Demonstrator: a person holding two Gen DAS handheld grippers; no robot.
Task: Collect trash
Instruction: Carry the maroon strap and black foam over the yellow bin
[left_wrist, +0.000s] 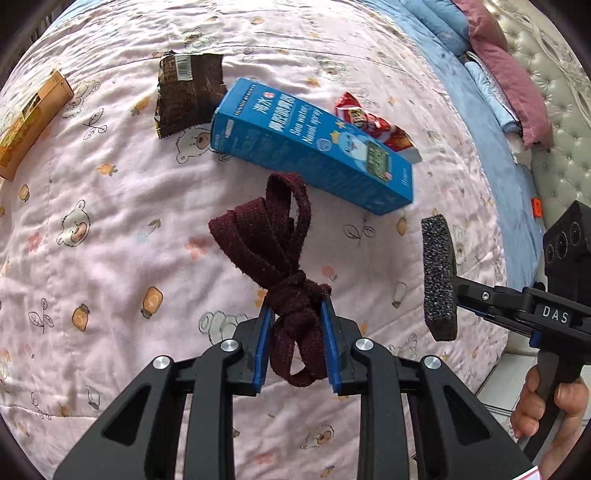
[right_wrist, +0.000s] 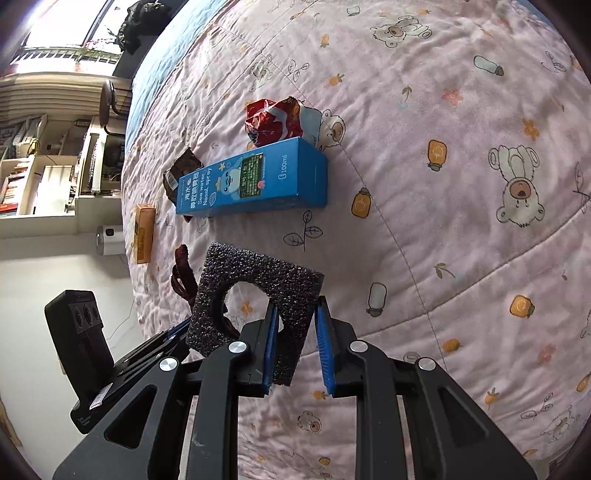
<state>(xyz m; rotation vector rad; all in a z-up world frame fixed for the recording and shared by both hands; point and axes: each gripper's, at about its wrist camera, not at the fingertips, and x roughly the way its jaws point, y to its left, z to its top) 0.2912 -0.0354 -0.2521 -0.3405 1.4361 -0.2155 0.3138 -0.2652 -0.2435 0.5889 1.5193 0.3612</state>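
While the left gripper (left_wrist: 297, 314) is clenched on a dark red strap (left_wrist: 275, 236) at its knot, the loops of the strap stand up above the fingers and one end hangs down between them. This gripper hangs over a pink quilt (left_wrist: 110, 240) printed with bears. The right gripper (right_wrist: 295, 325) grasps a black foam piece (right_wrist: 255, 295) with a round hole; the foam is pinched by its right side and sticks out to the left of the fingers. In the left view this foam appears at the right, edge-on, with the hand (left_wrist: 550, 406) on the handle below.

Farther on the quilt lies a blue box (left_wrist: 314, 147), flat on its long side. Just behind it, touching its far edge, is a red wrapper (left_wrist: 373, 122). A brown wrapper (left_wrist: 188, 92) lies at the far left end of the box, and an orange box (left_wrist: 29, 122) sits well apart at the left. At the far right are folded blankets (left_wrist: 491, 66) and a padded headboard (left_wrist: 554, 110).
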